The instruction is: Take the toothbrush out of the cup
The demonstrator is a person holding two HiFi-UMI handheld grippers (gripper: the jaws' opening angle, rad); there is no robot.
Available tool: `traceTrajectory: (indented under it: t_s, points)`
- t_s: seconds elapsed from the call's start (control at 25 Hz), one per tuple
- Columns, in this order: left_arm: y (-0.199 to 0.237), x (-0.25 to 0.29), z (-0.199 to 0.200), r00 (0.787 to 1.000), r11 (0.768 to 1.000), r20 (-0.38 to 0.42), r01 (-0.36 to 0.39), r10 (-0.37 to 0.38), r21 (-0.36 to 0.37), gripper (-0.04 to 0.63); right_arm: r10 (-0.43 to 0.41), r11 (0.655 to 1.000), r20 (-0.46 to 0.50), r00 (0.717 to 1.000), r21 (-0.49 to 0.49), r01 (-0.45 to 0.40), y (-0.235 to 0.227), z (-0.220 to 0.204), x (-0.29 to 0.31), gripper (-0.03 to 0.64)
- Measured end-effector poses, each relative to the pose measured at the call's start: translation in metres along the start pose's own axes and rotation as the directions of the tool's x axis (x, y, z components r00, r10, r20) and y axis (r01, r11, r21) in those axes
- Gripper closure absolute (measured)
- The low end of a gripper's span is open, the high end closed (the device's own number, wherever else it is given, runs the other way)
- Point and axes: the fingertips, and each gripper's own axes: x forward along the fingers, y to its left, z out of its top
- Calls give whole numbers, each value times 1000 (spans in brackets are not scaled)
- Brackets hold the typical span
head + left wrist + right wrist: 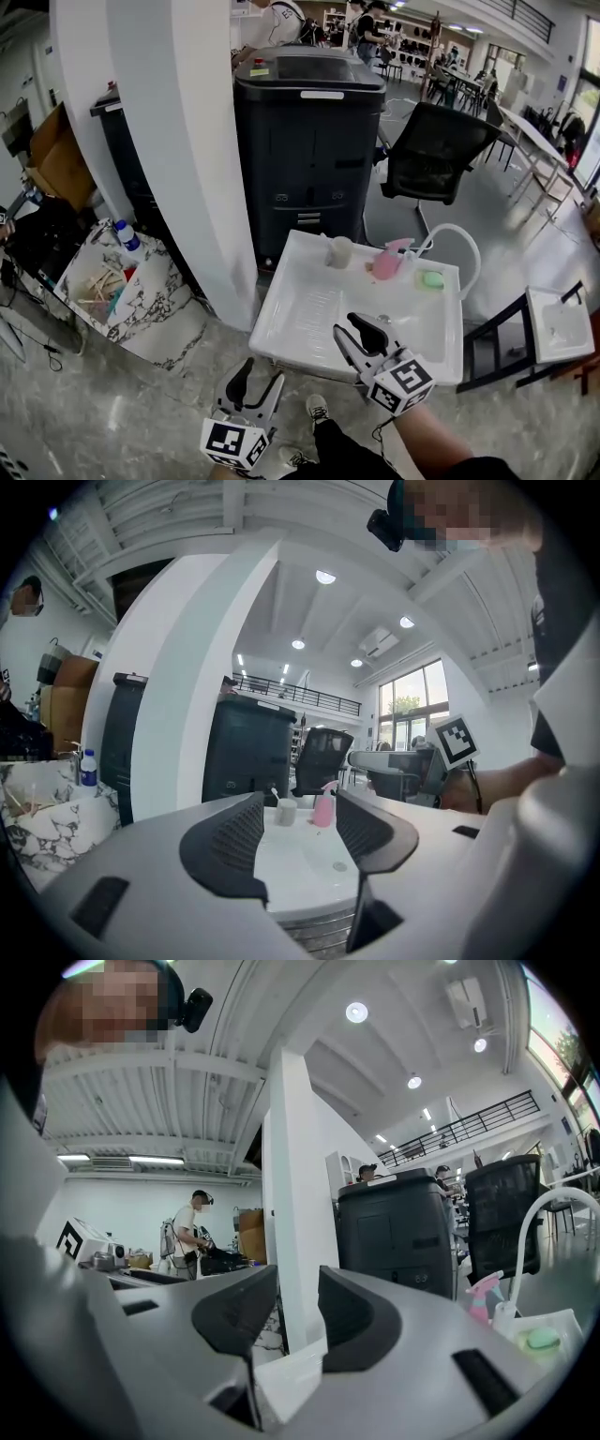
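Left gripper [261, 373]: nearest the head camera, low at the frame's bottom, over the grey floor just short of the sink; jaws apart, nothing between them
Right gripper [347, 325]: a little further out, over the sink's near edge; jaws apart and empty, pointing level
Sink [309, 319]: white basin on a stand, directly ahead of both grippers
Cup [339, 251]: pale, upright on the sink's far rim, well apart from both grippers
Toothbrush [274, 792]: in the cup, leaning, its top showing above the rim; best seen in the left gripper view, beyond the gap between the jaws
Spray bottle [389, 260]: pink, on the far rim near the cup, to its right
Soap [432, 278]: green, at the far right corner of the sink
Faucet [459, 234]: white arch over the right end
Cabinet [309, 141]: dark, behind the sink
Pillar [187, 141]: white, left of the cabinet
Chair [436, 150]: black, to the right of the cabinet
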Motion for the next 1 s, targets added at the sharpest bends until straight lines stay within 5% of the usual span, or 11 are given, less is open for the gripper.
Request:
traceTrajectory:
  t_s: [0.64,1.0]
  points:
    - [15,142,-1,999,999,-43,-17,19,39,347,18,999,-68,998,-37,-21,-137,-22,91,466]
    - [6,191,4,999,999,-50,-14,16,38,344,17,986,-120,993,-162,-36,-183,-31,127,463]
